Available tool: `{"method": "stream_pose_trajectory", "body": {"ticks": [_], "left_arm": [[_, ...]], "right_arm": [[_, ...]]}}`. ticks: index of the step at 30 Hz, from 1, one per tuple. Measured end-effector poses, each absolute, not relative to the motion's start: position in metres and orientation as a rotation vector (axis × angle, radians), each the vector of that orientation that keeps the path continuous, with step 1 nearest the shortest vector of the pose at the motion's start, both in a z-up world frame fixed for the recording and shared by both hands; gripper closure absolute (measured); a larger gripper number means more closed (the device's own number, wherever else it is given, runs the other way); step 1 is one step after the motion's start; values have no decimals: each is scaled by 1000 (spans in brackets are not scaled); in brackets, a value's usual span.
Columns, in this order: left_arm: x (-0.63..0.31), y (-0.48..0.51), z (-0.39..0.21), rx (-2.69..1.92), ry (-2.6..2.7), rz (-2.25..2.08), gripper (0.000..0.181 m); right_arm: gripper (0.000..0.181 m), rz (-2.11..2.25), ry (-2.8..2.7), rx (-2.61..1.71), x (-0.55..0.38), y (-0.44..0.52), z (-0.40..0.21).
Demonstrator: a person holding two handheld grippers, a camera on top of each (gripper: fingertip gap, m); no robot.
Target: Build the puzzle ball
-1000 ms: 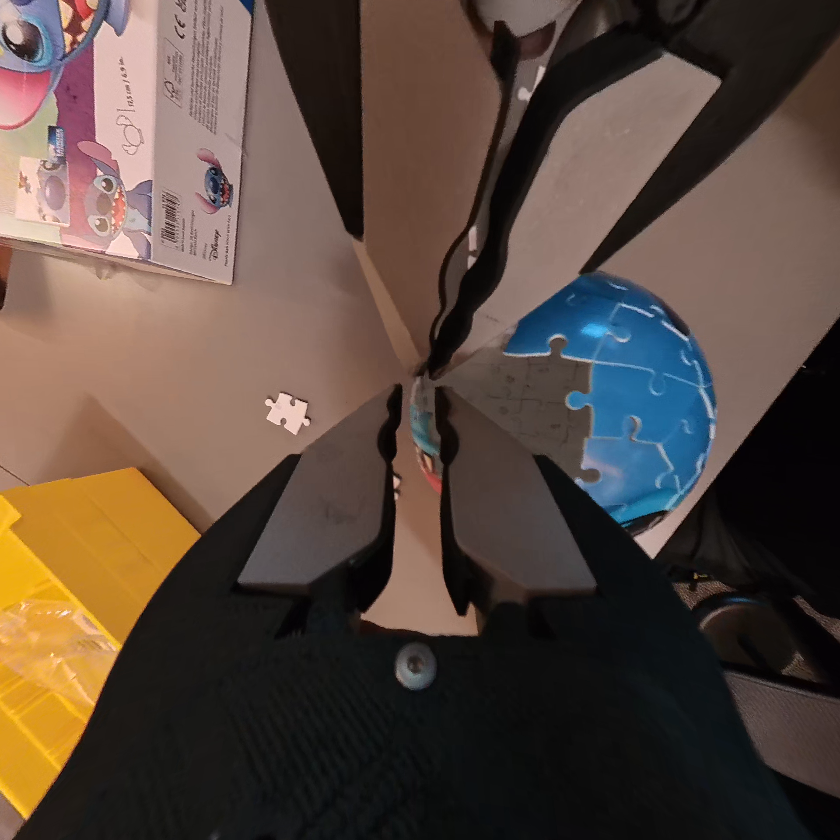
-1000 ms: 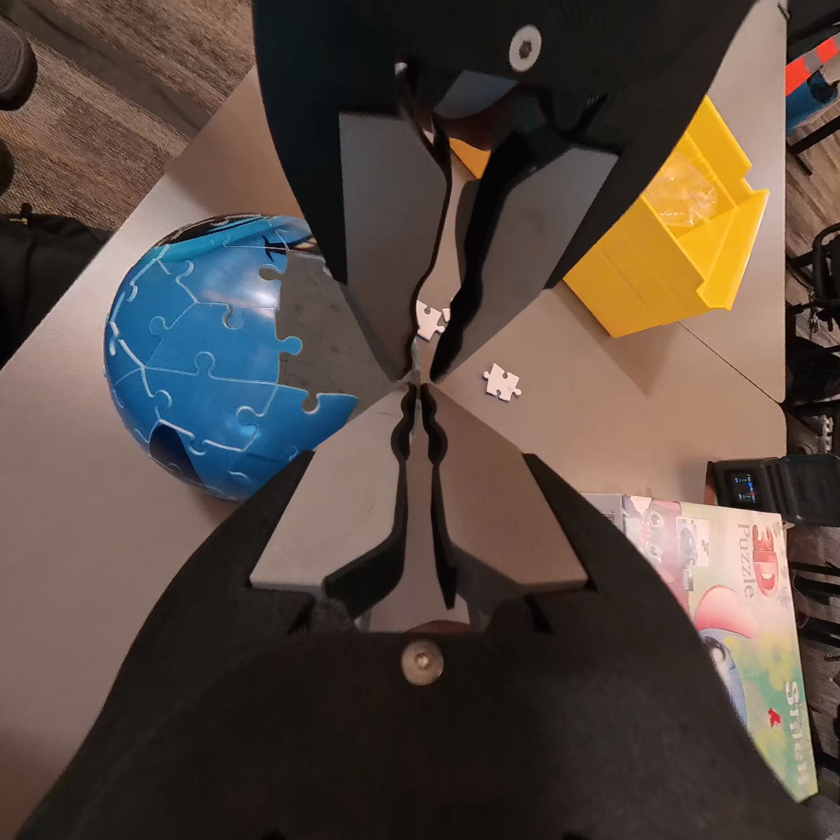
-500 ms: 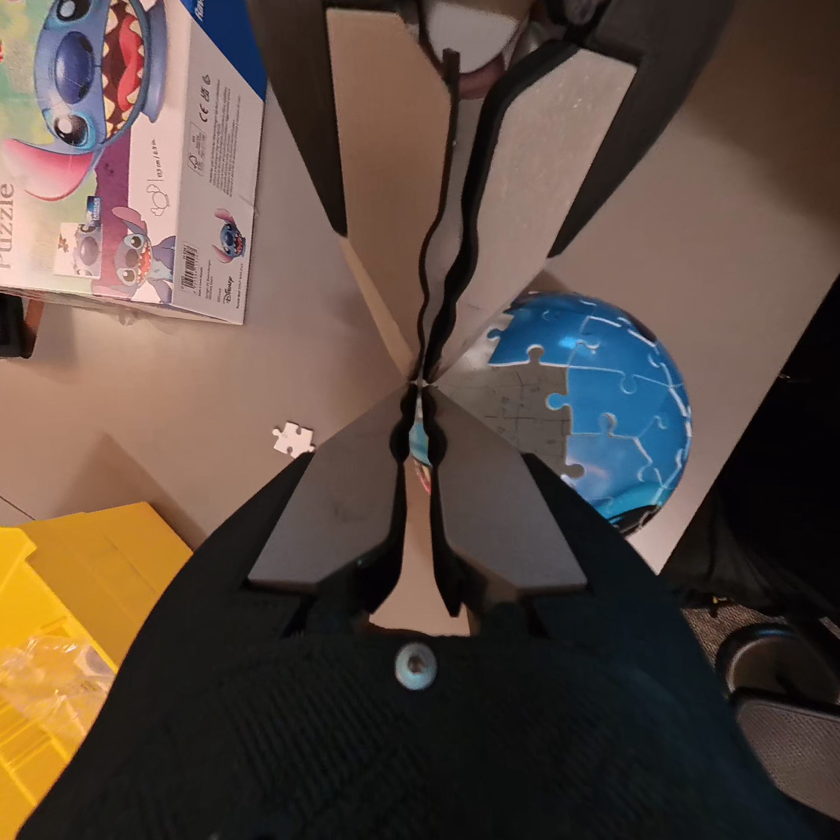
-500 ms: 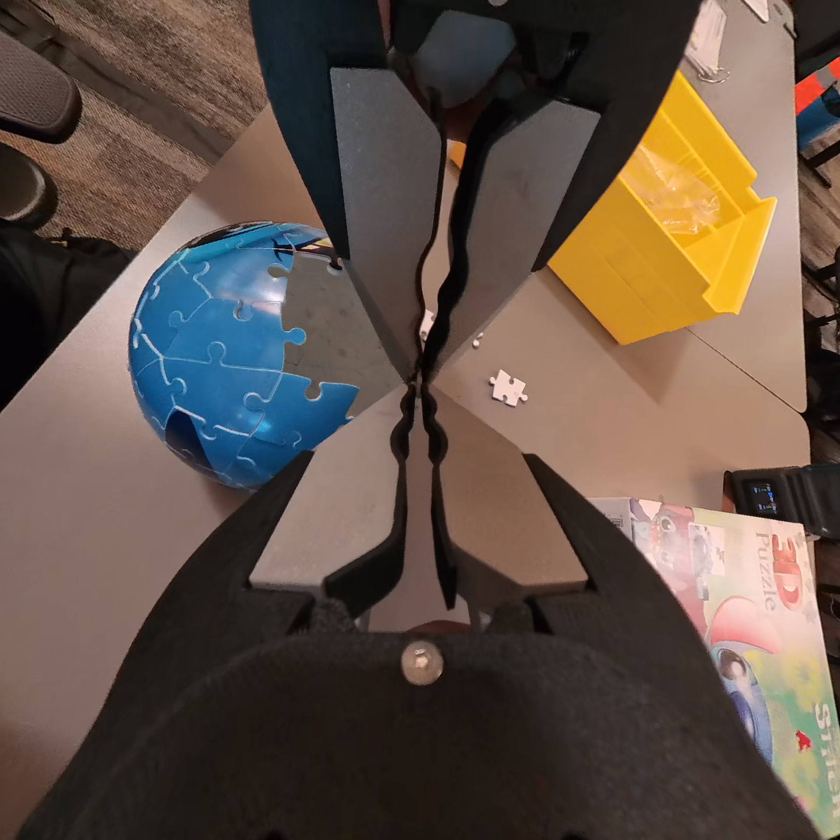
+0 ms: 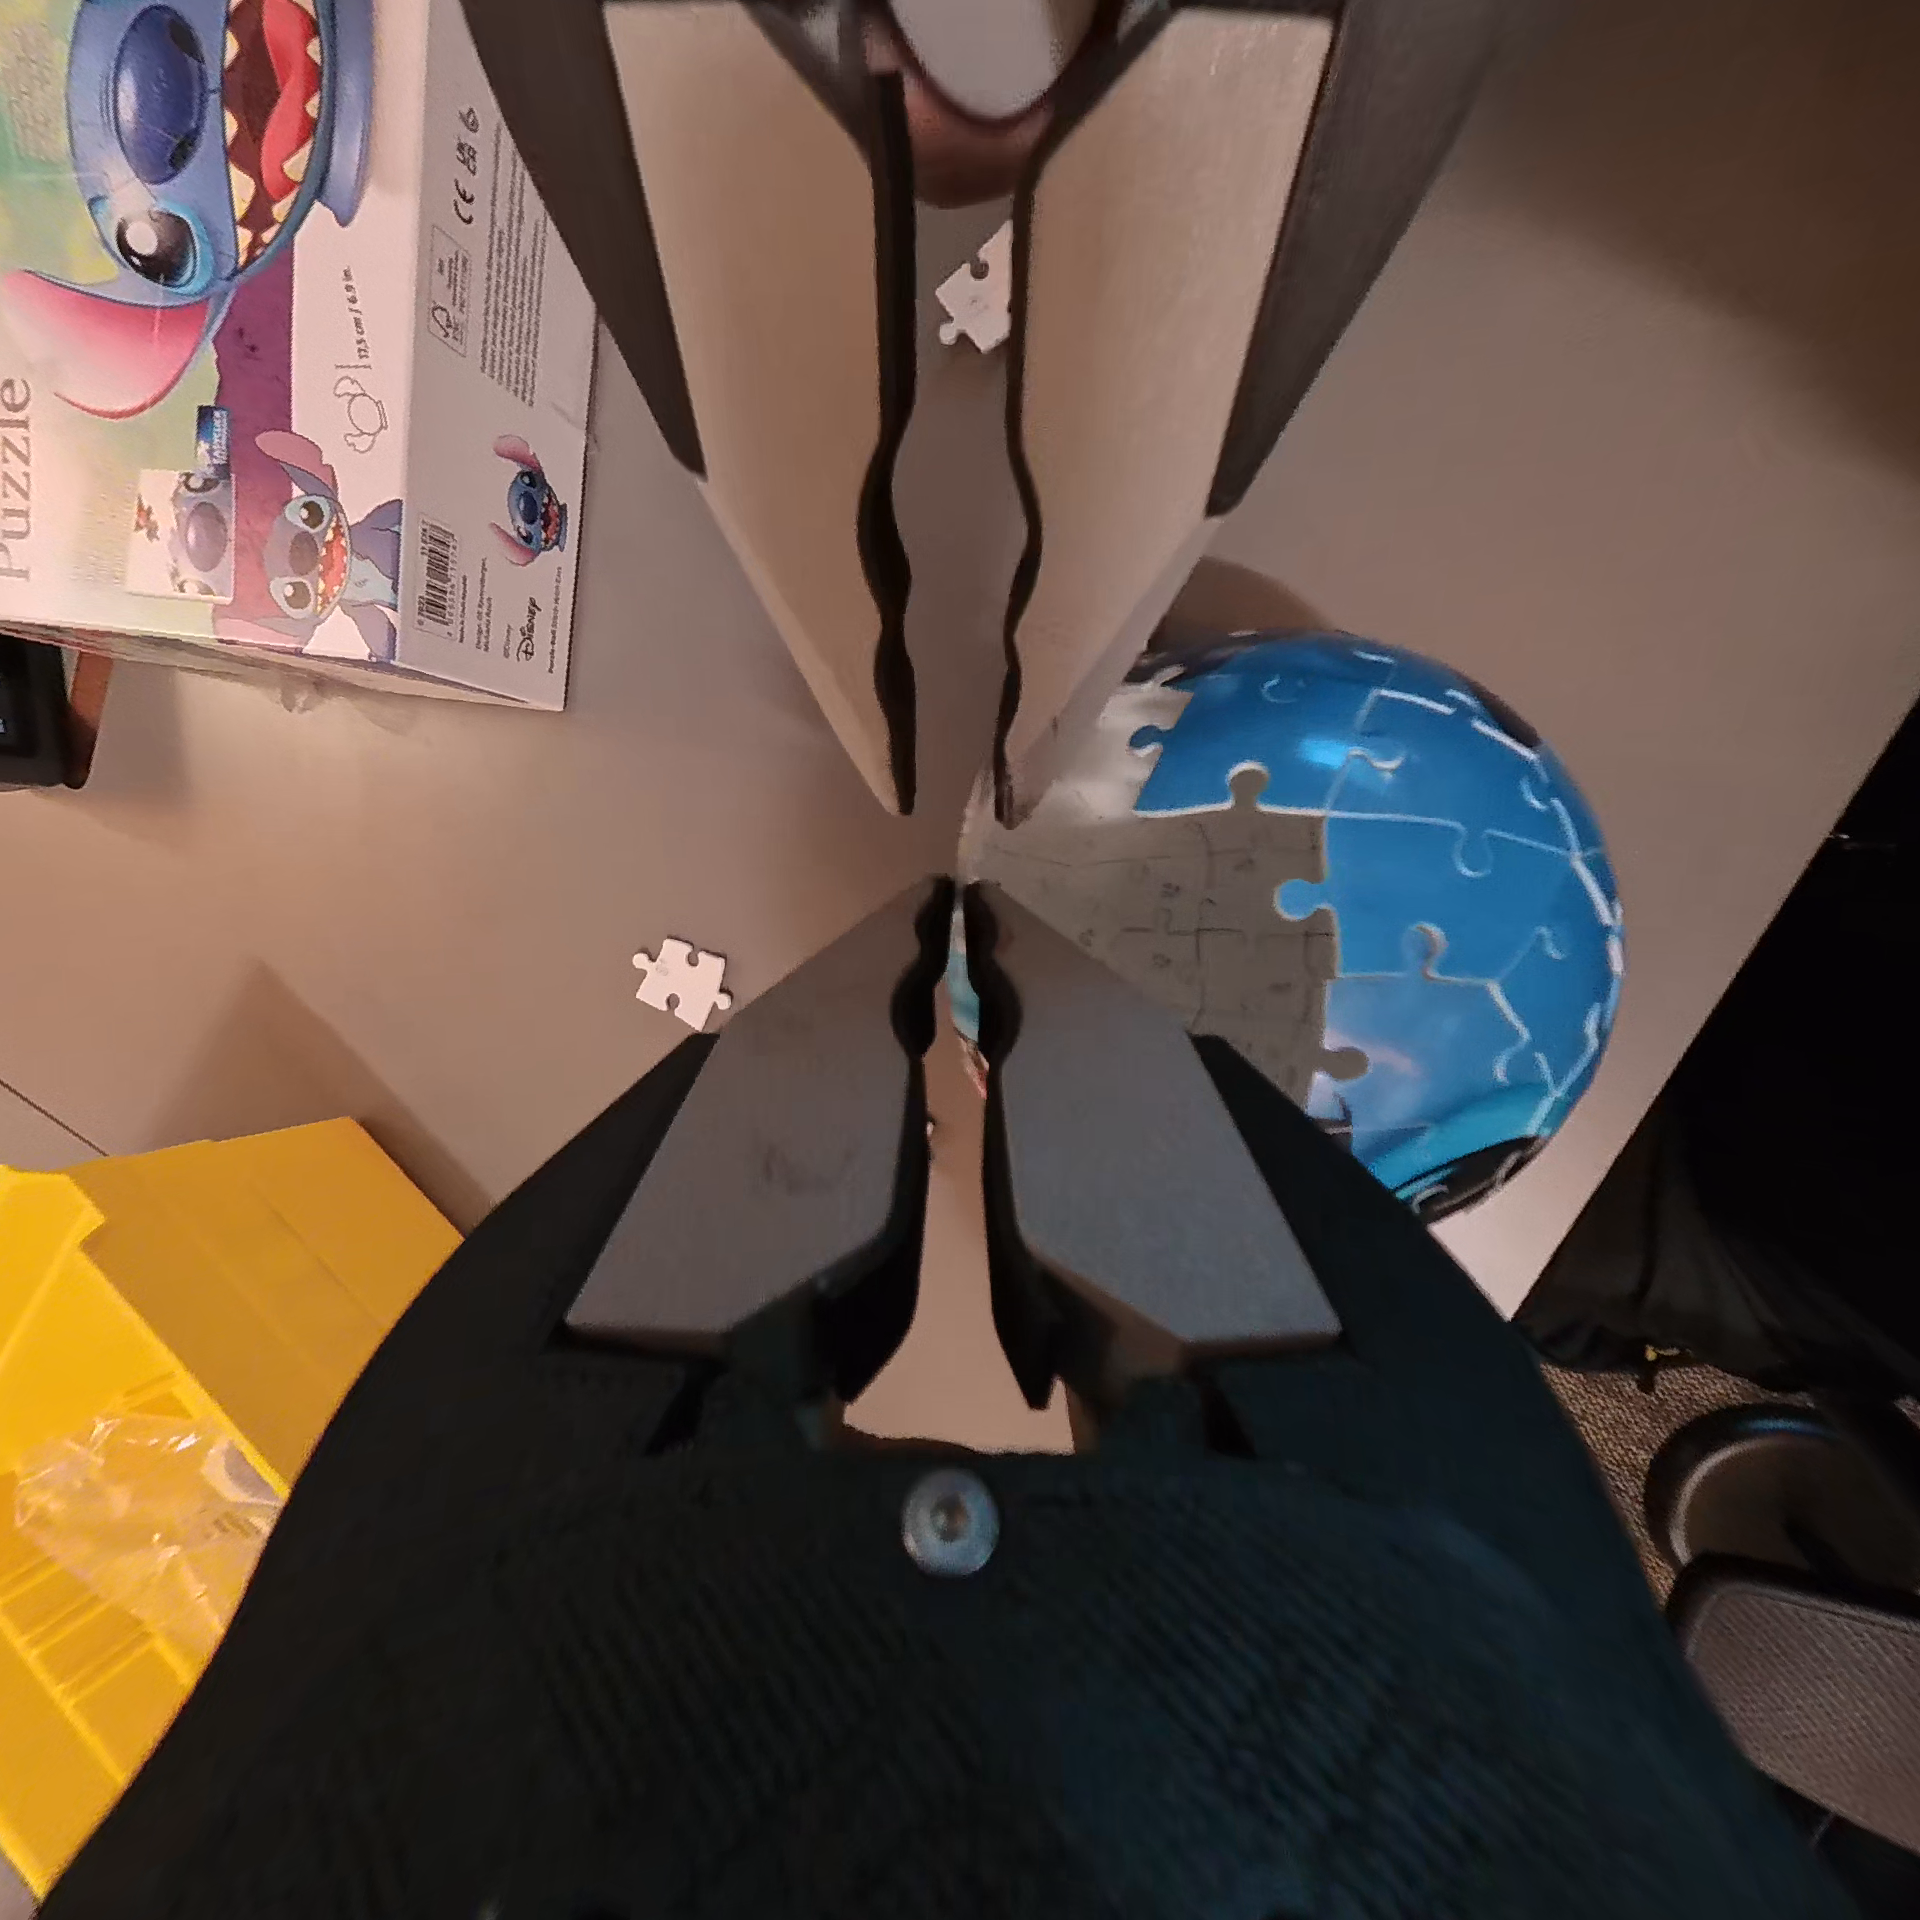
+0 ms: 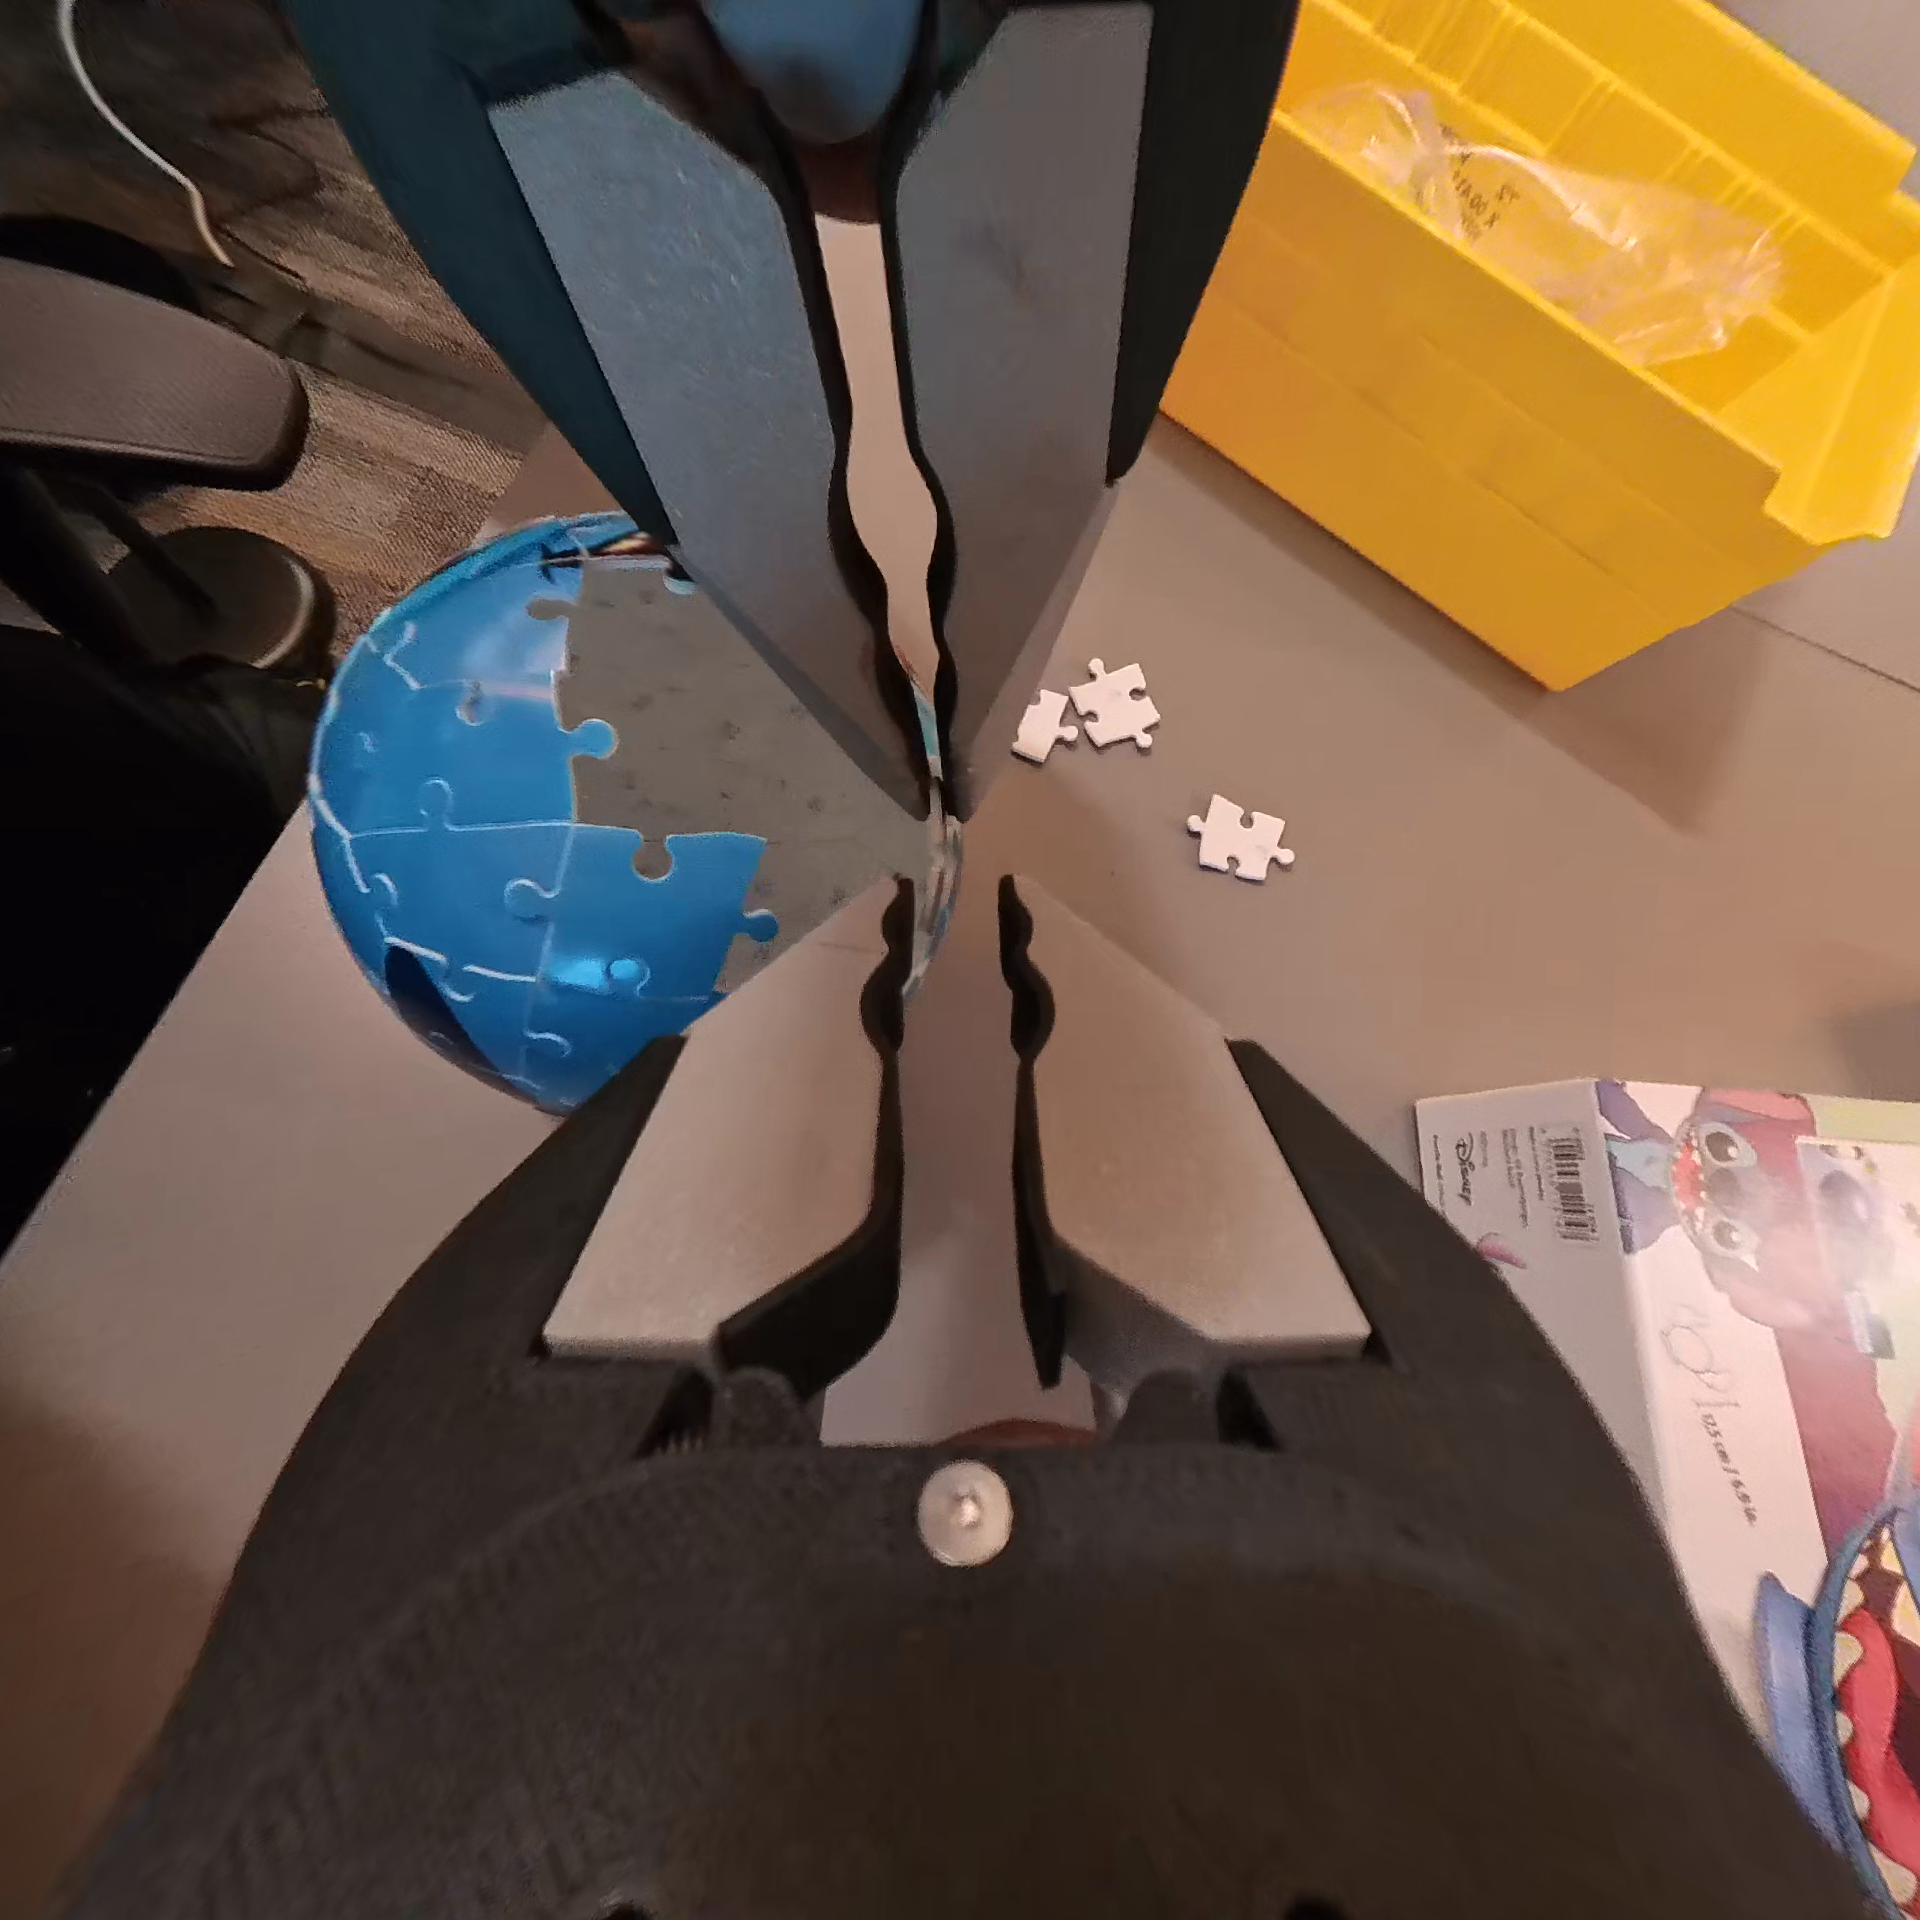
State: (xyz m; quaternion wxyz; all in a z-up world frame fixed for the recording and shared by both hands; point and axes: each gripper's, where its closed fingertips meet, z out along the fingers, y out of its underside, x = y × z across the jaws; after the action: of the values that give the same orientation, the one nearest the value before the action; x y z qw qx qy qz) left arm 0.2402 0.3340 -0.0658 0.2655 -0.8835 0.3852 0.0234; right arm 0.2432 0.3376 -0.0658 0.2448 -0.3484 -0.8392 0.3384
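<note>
**Meeting tip to tip above the open puzzle ball**

Facing each other over the grey table (image 5: 312,883), the 2 tongs nearly met at their tips. The left gripper (image 5: 953,888) was pinched almost shut, with only a narrow slit between its fingers. A thin puzzle piece (image 5: 961,1003) showed edge-on in that slit, blue with a trace of red, and it appeared to be clamped there. The right gripper (image 6: 951,883) stood open, a clear gap between its fingers and nothing pressed between them. The end of the thin piece reached into that gap.

The puzzle ball (image 6: 468,862) sat on the table close to the table's edge, left of the tips in the right wrist view and right of them in the left wrist view. Most of its shell was blue. A wide opening faced the tongs and showed the grey inner side of the joined pieces.

In the right wrist view, 3 loose white pieces lay on the table right of the tips: 2 touching each other (image 6: 1117,704) and 1 a little nearer (image 6: 1242,840). A yellow bin (image 6: 1507,364) stood at the far right with a clear plastic bag (image 6: 1558,208) inside it. The puzzle box (image 6: 1714,1351) lay at the near right.
</note>
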Motion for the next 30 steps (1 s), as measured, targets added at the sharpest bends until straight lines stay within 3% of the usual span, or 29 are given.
{"method": "stream_pose_trajectory", "body": {"ticks": [30], "left_arm": [[234,332,-66,-2413,1023,137,181]], "right_arm": [[176,855,-2275,-967,227,330,-82]]}}
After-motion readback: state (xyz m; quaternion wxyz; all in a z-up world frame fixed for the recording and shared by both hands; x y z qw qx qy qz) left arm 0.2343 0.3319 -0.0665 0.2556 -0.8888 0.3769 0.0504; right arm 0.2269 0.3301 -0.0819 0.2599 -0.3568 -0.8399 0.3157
